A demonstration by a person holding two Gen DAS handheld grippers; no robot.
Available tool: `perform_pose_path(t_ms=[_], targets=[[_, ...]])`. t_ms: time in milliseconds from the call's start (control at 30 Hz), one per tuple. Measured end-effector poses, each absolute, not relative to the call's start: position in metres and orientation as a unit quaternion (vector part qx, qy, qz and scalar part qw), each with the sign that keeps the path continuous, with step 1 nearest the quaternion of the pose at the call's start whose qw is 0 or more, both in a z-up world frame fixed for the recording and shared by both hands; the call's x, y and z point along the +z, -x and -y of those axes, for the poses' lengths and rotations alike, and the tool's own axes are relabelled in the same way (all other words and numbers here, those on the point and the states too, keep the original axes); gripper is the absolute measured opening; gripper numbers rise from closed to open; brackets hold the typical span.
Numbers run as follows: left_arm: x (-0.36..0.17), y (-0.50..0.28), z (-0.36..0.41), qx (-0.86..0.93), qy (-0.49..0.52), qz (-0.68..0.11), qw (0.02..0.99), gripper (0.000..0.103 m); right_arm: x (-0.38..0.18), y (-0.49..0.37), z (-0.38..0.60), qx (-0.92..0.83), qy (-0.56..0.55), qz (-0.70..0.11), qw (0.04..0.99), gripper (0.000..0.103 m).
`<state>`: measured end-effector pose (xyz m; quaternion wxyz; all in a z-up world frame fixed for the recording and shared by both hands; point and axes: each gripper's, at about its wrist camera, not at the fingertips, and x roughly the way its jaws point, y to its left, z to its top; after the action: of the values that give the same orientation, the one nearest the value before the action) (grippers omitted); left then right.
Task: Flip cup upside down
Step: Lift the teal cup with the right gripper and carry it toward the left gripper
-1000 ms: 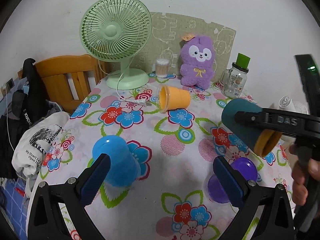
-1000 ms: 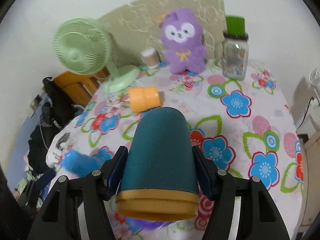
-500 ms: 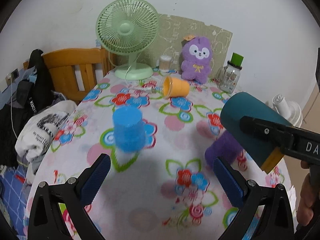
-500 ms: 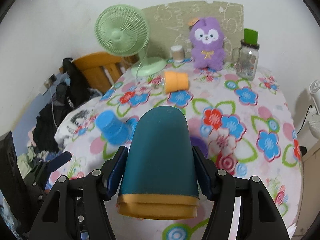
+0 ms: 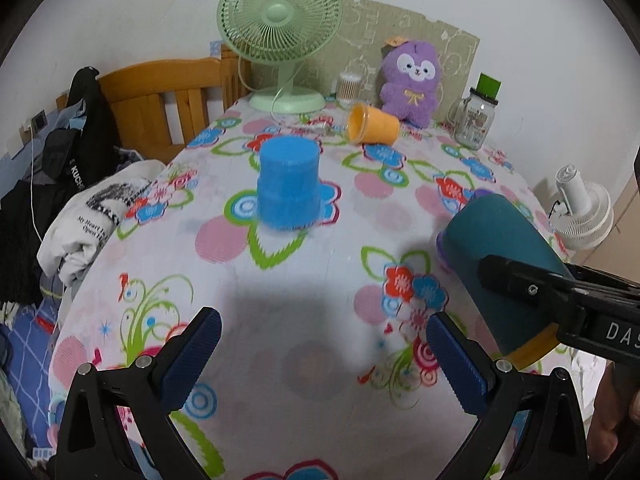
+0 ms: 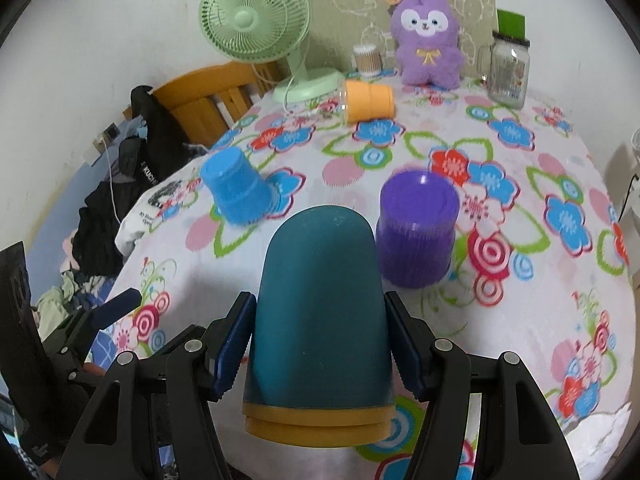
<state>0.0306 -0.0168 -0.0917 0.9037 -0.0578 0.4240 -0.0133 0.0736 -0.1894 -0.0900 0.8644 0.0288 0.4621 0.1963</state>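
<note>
Right tool (image 6: pixel 320 344): pressed onto the teal cup (image 6: pixel 320 300); blue pads are seen against both of its sides, lower centre of the right wrist frame. The cup is held clear of the worktop, closed base pointing away from the camera, orange rim band toward it.
Same cup from the left: teal cup (image 5: pixel 504 276) is seen at right of the left wrist frame, tilted, clamped by a black finger of the right tool (image 5: pixel 532 284).
Left tool (image 5: pixel 324 356): spread wide, nothing held or touched; both blue pads are at the bottom of the left wrist frame, above the cloth.
Cups, counted: four. Teal one is held. Blue cup (image 5: pixel 289 184) is stood upside down, centre of the left wrist frame. Purple cup (image 6: pixel 418 232) is stood upside down, just right of the teal cup in the right wrist frame. Orange cup (image 5: pixel 372 124) is laid on its side at upper centre, mouth toward the left.
Other items, one each: green desk fan (image 5: pixel 280 28), purple plush toy (image 5: pixel 412 80), glass jar with green lid (image 5: pixel 476 120), small cotton-swab container (image 5: pixel 347 86); all are lined up along the far edge.
Worktop (image 5: pixel 280 320): covered by a white floral cloth.
Room: white wall behind; wooden chair (image 5: pixel 160 100) with dark clothing at upper left; white fan (image 5: pixel 584 216) at right edge, off the worktop.
</note>
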Motion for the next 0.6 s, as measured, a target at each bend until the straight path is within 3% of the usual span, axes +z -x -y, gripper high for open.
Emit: perform_pose_path(t_ms=[367, 433, 500, 600], targets=[[-0.124, -0.015, 0.016, -0.007, 0.063, -0.464, 0.884, 0.103, -0.137, -0.063, 0.182, 0.202, -0.035, -0.507, 0.837, 0.066], [-0.126, -0.014, 0.017, -0.005, 0.059, -0.467, 0.882, 0.103, -0.140, -0.063, 0.182, 0.205, -0.040, -0.511, 0.834, 0.070], [-0.127, -0.013, 0.018, -0.005, 0.060, -0.468, 0.881, 0.103, -0.139, -0.063, 0.184, 0.195, -0.037, -0.511, 0.837, 0.083], [-0.126, -0.012, 0.017, -0.003, 0.062, -0.467, 0.882, 0.103, -0.135, -0.062, 0.188, 0.201, -0.043, -0.505, 0.838, 0.089]])
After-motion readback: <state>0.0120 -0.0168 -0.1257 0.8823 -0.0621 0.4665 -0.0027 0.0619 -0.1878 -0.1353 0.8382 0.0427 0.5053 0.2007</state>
